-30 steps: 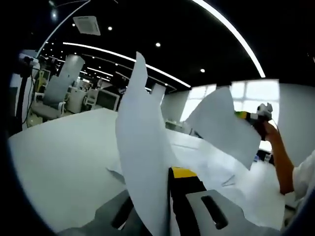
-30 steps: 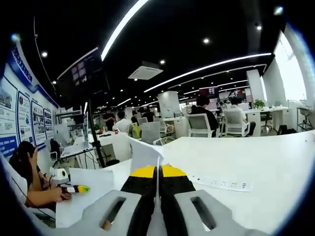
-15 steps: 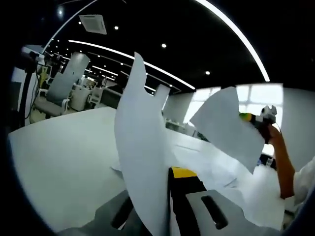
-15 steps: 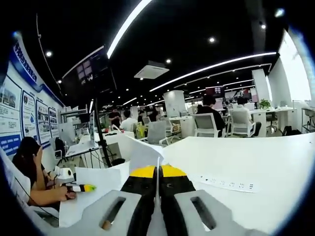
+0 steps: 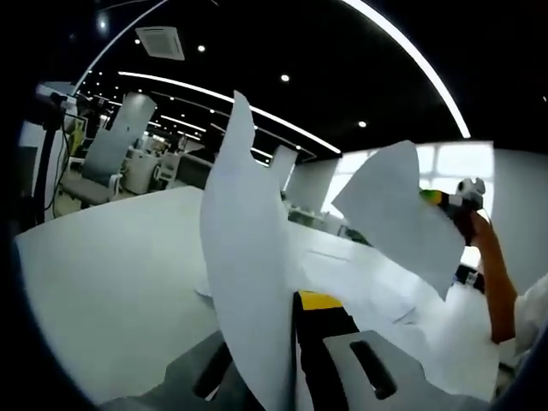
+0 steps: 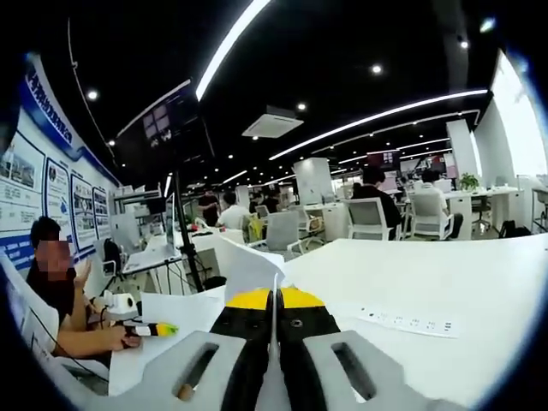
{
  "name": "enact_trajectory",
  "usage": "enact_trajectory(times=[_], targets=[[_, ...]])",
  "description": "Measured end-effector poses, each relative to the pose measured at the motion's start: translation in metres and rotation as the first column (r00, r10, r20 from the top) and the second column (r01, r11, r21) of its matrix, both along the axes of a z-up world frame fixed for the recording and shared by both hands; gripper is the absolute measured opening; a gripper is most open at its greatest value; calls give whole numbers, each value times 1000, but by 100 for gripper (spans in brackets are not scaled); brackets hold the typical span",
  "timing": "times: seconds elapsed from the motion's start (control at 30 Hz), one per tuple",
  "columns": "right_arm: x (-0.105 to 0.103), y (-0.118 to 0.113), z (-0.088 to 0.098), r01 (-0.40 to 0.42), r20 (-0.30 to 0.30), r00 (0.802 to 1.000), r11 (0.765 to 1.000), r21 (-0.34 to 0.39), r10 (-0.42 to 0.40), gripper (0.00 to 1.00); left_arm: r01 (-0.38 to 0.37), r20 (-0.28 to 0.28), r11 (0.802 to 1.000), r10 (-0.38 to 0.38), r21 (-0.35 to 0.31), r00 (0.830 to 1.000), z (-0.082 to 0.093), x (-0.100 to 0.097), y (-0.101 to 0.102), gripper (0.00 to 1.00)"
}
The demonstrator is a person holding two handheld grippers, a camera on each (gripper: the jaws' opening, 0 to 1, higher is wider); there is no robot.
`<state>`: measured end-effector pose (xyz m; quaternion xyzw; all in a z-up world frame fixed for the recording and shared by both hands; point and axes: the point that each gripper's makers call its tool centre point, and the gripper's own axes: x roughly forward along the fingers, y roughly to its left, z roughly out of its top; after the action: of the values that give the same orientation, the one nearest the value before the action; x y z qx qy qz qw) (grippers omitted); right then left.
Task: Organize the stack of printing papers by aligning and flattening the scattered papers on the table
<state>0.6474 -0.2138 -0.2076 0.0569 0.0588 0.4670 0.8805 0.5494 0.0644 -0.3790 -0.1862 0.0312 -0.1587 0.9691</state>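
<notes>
Since a second ago, little has been shifted in the left gripper view: a sheet (image 5: 244, 257) is kept pinched upright by the left gripper (image 5: 295, 342), probably for squaring over the loose papers (image 5: 368, 287) on the white counter (image 5: 103, 282). In the right gripper view, another sheet (image 6: 244, 267) is clamped edge-on by the right gripper (image 6: 275, 330), an office lying beyond.

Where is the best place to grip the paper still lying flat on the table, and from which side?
Probably at a raised edge of the flat paper, coming in low along the table, since the sheets lie thin with only lifted edges offering purchase. Both grippers are already shut on other sheets.
</notes>
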Motion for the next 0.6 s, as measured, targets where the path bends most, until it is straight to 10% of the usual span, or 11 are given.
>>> enact_trajectory(times=[0.6], targets=[[-14, 25, -2, -57, 3, 998, 998, -22, 57, 0, -15, 1, 1000, 15, 8, 1000, 0, 1, 3, 6]])
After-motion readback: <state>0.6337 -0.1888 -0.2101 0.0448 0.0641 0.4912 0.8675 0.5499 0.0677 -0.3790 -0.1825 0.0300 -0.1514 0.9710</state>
